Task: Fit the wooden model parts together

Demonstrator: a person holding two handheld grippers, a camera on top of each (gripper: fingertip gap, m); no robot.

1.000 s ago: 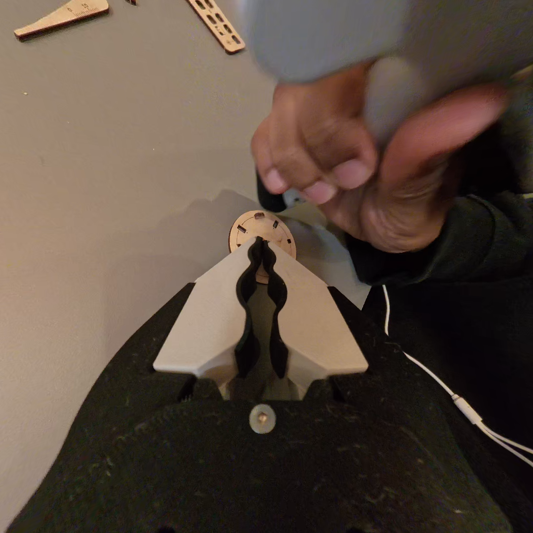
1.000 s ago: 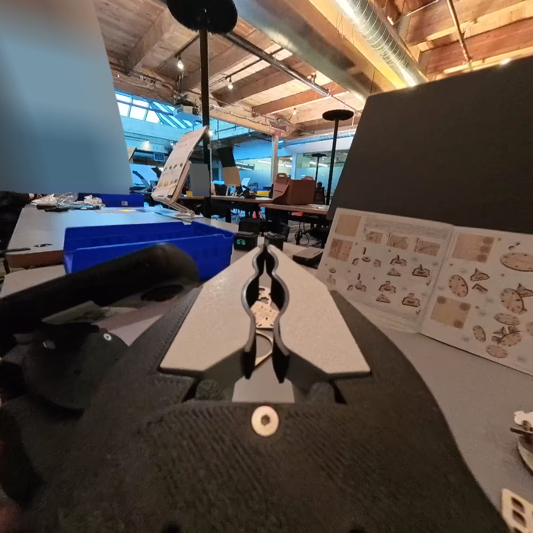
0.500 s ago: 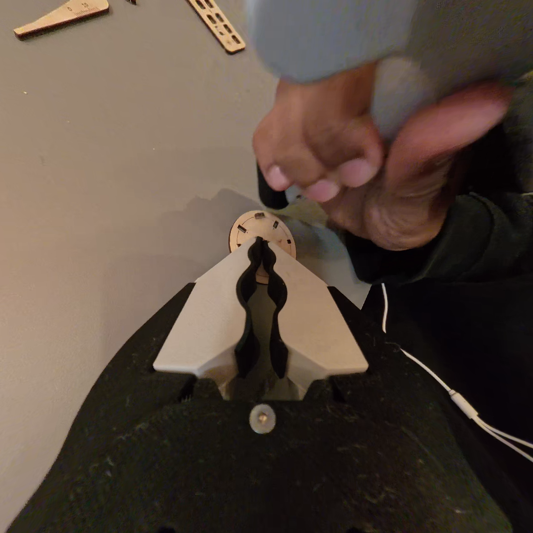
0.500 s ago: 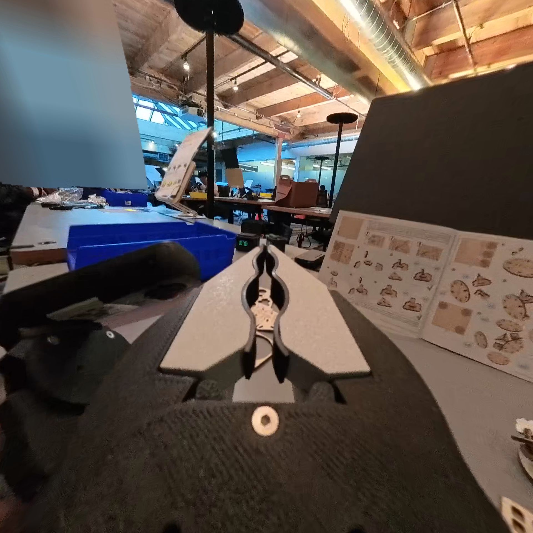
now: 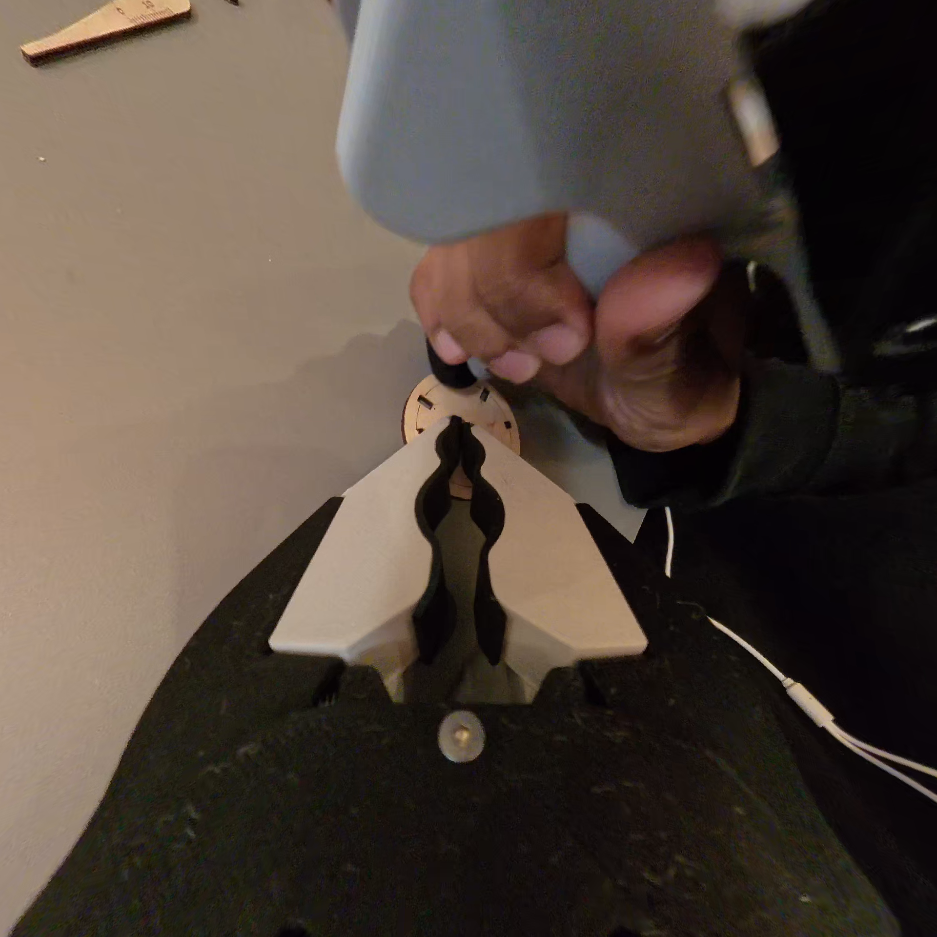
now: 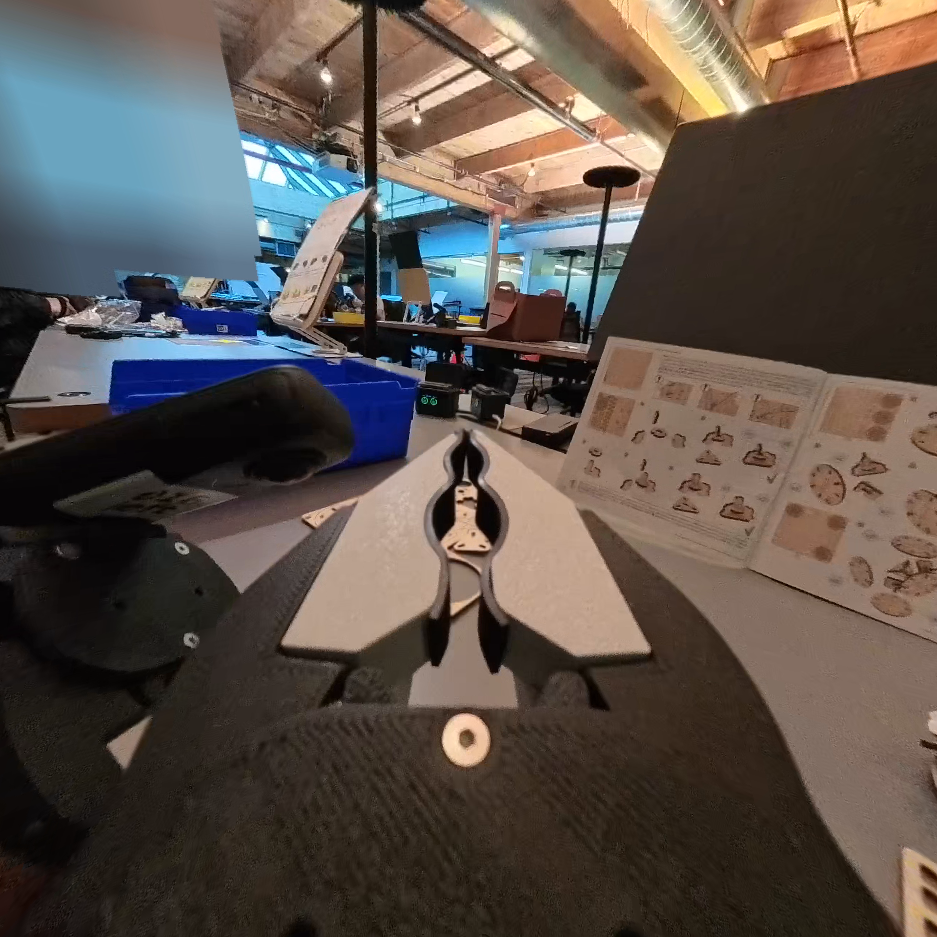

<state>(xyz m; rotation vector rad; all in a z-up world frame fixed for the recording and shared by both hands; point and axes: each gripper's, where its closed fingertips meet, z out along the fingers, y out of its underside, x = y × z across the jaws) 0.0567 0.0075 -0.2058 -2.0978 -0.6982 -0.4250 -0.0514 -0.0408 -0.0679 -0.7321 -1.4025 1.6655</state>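
In the left wrist view my left gripper [image 5: 459,420] points down at the grey table [image 5: 152,304]. Its jaws are shut, with the tips over the middle of a round wooden disc [image 5: 431,400] with small slots that lies flat there. I cannot tell whether the tips pinch anything. A hand [image 5: 583,345] on the other gripper's handle hovers just beyond the disc. A black part [image 5: 448,370] under the hand overlaps the disc's far edge. In the right wrist view my right gripper [image 6: 466,437] is shut, low over the table. Flat wooden pieces [image 6: 464,527] on the table show through the gap between its fingers. The left gripper's black body [image 6: 177,431] is close on the left.
A wedge-shaped wooden piece [image 5: 106,30] lies at the far left. A white cable [image 5: 760,674] hangs at the right. A blue bin [image 6: 375,405], black devices [image 6: 436,400], an open picture booklet [image 6: 710,446] leaning on a dark panel [image 6: 786,228], and a loose wooden piece [image 6: 329,512] lie ahead.
The hand with the right gripper has moved down towards the disc, and its black part now covers the disc's far edge. The right view has shifted slightly. Both grippers stay shut.
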